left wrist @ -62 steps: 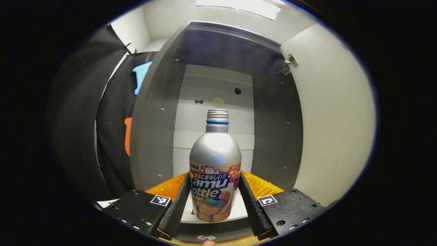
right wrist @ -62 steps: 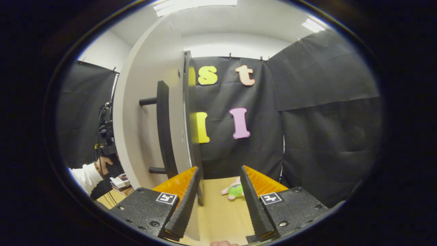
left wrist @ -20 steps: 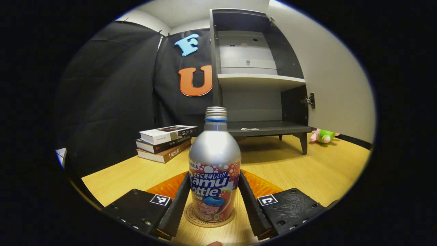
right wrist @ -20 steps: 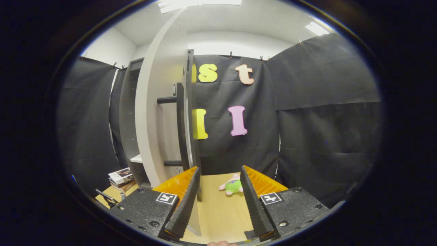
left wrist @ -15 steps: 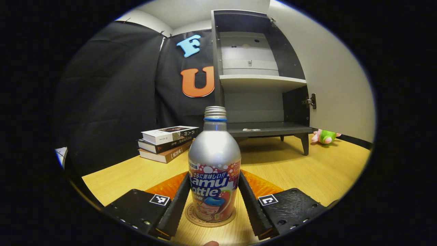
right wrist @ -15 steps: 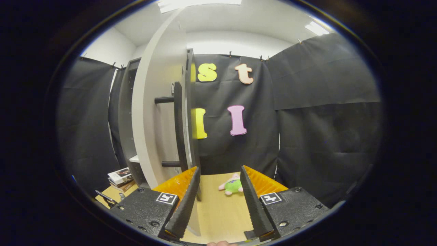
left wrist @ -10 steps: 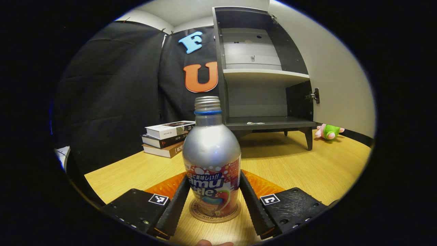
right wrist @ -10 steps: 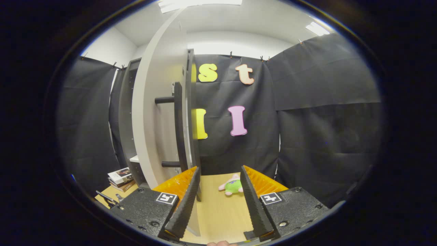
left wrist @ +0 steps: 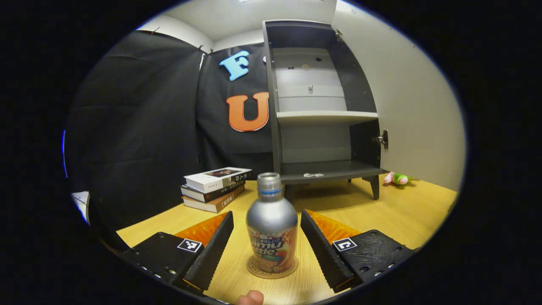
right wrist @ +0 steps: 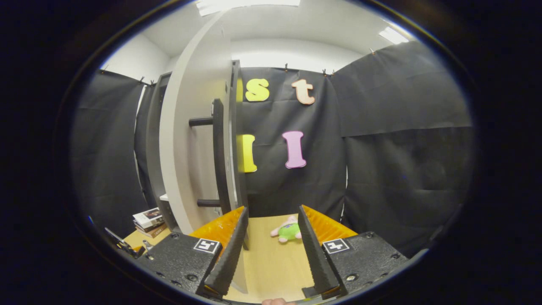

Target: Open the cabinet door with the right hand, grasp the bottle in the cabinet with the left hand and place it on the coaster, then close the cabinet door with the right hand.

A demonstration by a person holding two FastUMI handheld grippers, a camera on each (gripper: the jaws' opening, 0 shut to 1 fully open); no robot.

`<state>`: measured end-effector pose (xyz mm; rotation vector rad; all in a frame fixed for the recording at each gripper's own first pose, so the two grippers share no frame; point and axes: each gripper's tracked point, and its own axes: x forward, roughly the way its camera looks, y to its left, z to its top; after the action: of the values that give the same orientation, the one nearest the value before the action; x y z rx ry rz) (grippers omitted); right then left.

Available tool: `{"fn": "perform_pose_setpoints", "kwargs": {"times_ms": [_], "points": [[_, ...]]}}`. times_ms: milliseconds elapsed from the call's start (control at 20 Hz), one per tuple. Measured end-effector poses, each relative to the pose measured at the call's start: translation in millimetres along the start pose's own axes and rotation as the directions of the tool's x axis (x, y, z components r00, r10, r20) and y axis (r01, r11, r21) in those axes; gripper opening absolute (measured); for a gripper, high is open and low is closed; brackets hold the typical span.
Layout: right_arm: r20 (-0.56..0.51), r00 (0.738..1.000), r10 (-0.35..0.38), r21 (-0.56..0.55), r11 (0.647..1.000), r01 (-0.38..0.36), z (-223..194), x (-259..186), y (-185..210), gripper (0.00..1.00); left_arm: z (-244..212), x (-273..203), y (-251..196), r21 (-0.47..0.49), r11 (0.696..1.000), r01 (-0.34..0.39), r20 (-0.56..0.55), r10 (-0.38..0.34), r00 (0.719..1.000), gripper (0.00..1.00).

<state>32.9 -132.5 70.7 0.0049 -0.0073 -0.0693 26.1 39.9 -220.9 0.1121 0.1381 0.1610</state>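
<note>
- Bottle (left wrist: pixel 272 231) stands upright on the round coaster (left wrist: pixel 253 267), lower centre of left gripper view, on the wood table (left wrist: pixel 402 216).
- Left gripper (left wrist: pixel 266 250): released, fingers spread wide w/ clear gaps either side of bottle, touching nothing. Placing step looks done.
- Handling, by the look: thin metal body, smooth & prob. slippery, light if empty, dents if squeezed hard. Tall & narrow-necked, so tips easily on a nudge. Best hold = the straight labelled lower body, not the rounded shoulder or cap.
- Cabinet (left wrist: pixel 322 110) upper centre-right, shelves bare of the bottle; door (right wrist: pixel 186 140) swung open, seen edge-on, left of centre in right gripper view.
- Right gripper (right wrist: pixel 271 250): fingers apart, holding nothing, low centre of its view, near the door's free edge.
- Black bar handle (right wrist: pixel 217 156) on door's outer face is stiff and gives a firm hold; a flat push on the panel should also work for closing.
- Other stuff: book stack (left wrist: pixel 214 188) mid-left, plush toy (right wrist: pixel 290 231) on table beyond.
</note>
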Motion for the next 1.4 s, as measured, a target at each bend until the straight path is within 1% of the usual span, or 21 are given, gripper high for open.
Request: {"fn": "perform_pose_setpoints", "kwargs": {"times_ms": [150,200,350,450,500,550,600,650,700,750,800,850,900,950,1100,1150,1250,1300,1350,1400], "points": [[0.008,1.000,0.007,0.003,1.000,-0.007,-0.5,0.3,0.7,0.75,54.1,-6.8,-2.8,-0.041,0.997,0.070,0.053,-0.068,0.996,0.96],[0.012,1.000,0.009,0.004,1.000,-0.009,0.3,-0.4,0.8,0.74,71.6,-8.5,-0.6,-0.061,0.995,0.082,0.060,-0.079,0.995,0.96],[0.023,1.000,0.010,0.006,1.000,-0.010,0.8,-0.4,0.8,0.75,129.9,-13.4,15.2,-0.120,0.989,0.083,0.096,-0.071,0.993,0.96],[0.027,1.000,0.010,0.009,1.000,-0.010,2.0,-0.9,1.2,0.74,155.9,-12.7,23.7,-0.131,0.989,0.073,0.087,-0.062,0.994,0.96],[0.029,1.000,0.011,0.016,1.000,-0.012,2.1,-0.9,1.8,0.74,162.2,-13.1,28.6,-0.122,0.991,0.060,0.068,-0.052,0.996,0.94],[0.032,0.999,0.028,0.024,0.999,-0.029,2.5,-0.5,5.3,0.74,168.7,-13.2,32.7,-0.108,0.993,0.050,0.052,-0.044,0.998,0.94],[0.026,0.999,0.025,0.025,0.999,-0.026,2.7,-1.5,5.0,0.73,174.7,-14.5,35.8,-0.100,0.994,0.040,0.043,-0.036,0.998,0.94],[0.025,0.999,0.031,0.021,0.999,-0.031,1.7,-1.7,5.1,0.69,180.1,-17.1,35.6,-0.097,0.994,0.042,0.041,-0.038,0.998,0.94],[0.027,0.999,0.033,0.017,0.999,-0.034,2.4,-1.9,5.1,0.71,185.6,-20.3,35.2,-0.097,0.994,0.043,0.046,-0.038,0.998,0.94],[0.028,0.999,0.036,0.014,0.999,-0.037,2.2,-1.3,6.0,0.71,191.9,-24.3,35.8,-0.097,0.994,0.041,0.052,-0.036,0.998,0.94],[0.030,0.999,0.037,0.012,0.999,-0.037,2.6,-1.4,6.4,0.69,196.6,-27.8,36.3,-0.096,0.995,0.037,0.062,-0.031,0.998,0.94],[0.034,0.999,0.037,0.012,0.999,-0.038,3.0,-1.2,6.1,0.69,201.9,-31.6,36.0,-0.090,0.995,0.034,0.072,-0.028,0.997,0.94],[0.037,0.999,0.039,0.015,0.999,-0.040,3.0,-1.1,6.4,0.71,208.1,-33.3,34.3,-0.080,0.996,0.035,0.085,-0.028,0.996,0.94],[0.040,0.998,0.041,0.023,0.999,-0.042,3.1,-1.6,6.5,0.71,214.4,-34.9,31.4,-0.072,0.997,0.036,0.100,-0.029,0.995,0.94],[0.047,0.998,0.044,0.042,0.998,-0.046,3.5,-1.3,7.1,0.69,222.2,-37.1,16.1,-0.059,0.995,0.078,0.127,-0.070,0.989,0.94],[0.052,0.998,0.047,0.040,0.998,-0.049,3.6,-1.0,7.6,0.71,222.2,-39.1,16.0,-0.053,0.996,0.078,0.128,-0.070,0.989,0.93],[0.051,0.997,0.050,0.026,0.998,-0.051,3.3,-1.4,8.2,0.71,221.9,-41.1,12.6,-0.042,0.996,0.081,0.129,-0.075,0.989,0.94],[0.052,0.997,0.052,0.018,0.998,-0.053,3.0,-1.8,8.9,0.68,221.3,-41.7,10.3,-0.038,0.995,0.087,0.129,-0.081,0.988,0.94],[0.052,0.997,0.057,0.012,0.998,-0.057,4.4,-2.9,10.7,0.68,221.3,-43.1,8.9,-0.035,0.995,0.090,0.131,-0.085,0.988,0.94],[0.052,0.997,0.064,0.011,0.998,-0.065,4.4,-3.9,14.4,0.71,221.9,-42.9,9.1,-0.031,0.995,0.090,0.134,-0.086,0.987,0.94]]}}
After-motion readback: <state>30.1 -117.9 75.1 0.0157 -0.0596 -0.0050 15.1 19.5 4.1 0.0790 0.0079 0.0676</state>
